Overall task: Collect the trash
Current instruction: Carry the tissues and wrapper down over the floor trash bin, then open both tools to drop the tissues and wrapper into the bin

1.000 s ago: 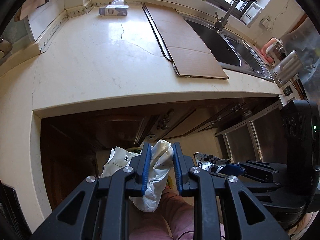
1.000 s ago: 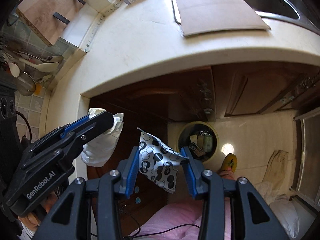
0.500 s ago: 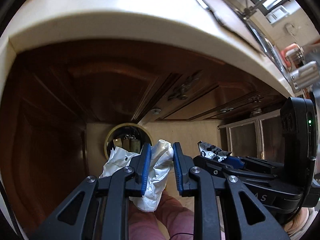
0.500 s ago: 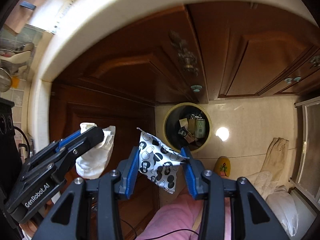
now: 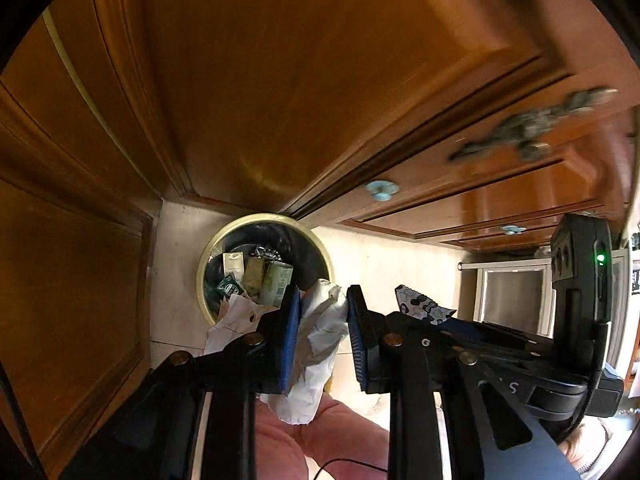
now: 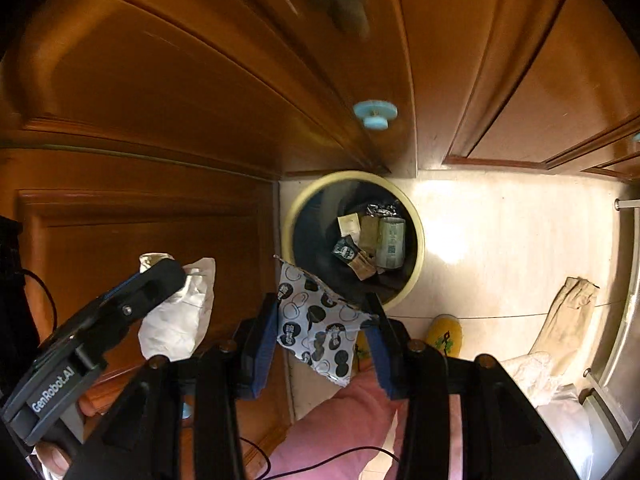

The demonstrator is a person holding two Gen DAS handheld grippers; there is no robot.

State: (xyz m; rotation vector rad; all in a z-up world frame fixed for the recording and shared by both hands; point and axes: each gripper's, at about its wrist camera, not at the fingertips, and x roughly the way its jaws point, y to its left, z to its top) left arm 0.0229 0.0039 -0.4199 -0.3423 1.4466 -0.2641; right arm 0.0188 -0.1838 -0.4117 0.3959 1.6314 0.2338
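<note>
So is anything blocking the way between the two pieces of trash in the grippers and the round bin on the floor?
Nothing visible does. The crumpled white paper and the black-and-white patterned wrapper hang above the open, lidless yellow-rimmed bin, already part full.

Around one round, cream-rimmed trash bin [image 6: 418, 276] on the pale floor: two black two-finger grippers above it, one crumpled white paper wad [image 5: 320, 344] and one black-and-white patterned wrapper [image 6: 320, 328]; behind it, two pale blue cabinet knobs [image 5: 382, 191]; beside it, one yellow slipper [image 6: 444, 336].
</note>
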